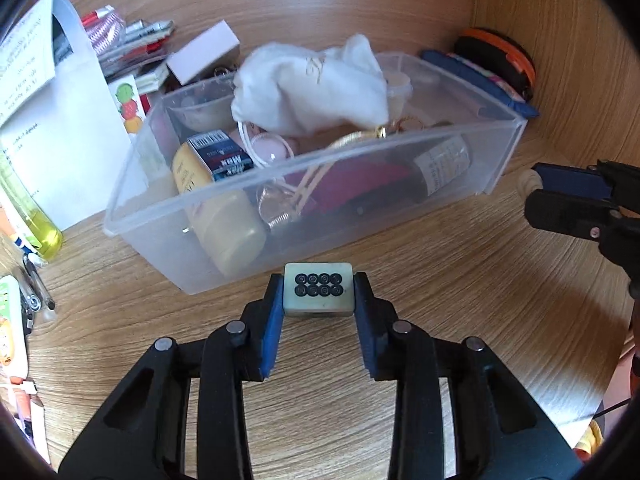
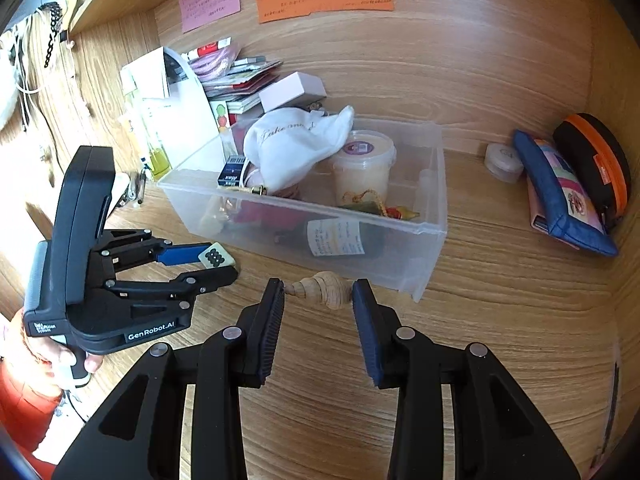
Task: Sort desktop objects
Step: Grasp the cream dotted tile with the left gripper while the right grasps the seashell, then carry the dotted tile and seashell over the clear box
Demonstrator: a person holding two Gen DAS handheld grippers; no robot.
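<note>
My left gripper (image 1: 319,294) is shut on a pale mahjong tile (image 1: 319,289) with eight black circles, held above the desk just in front of the clear plastic bin (image 1: 304,168). It also shows in the right wrist view (image 2: 218,264) with the tile (image 2: 216,256). My right gripper (image 2: 319,292) is shut on a tan spiral seashell (image 2: 322,289), held near the bin's (image 2: 434,216) front corner. In the left wrist view the right gripper (image 1: 536,188) is at the right edge with the shell (image 1: 527,181) just showing.
The bin holds a white cloth pouch (image 1: 312,88), bottles, a small blue box and a lidded tub (image 2: 364,164). A blue pouch (image 2: 560,196), an orange-black case (image 2: 592,160) and a small round jar (image 2: 503,162) lie at the right. Papers and boxes pile behind at the left.
</note>
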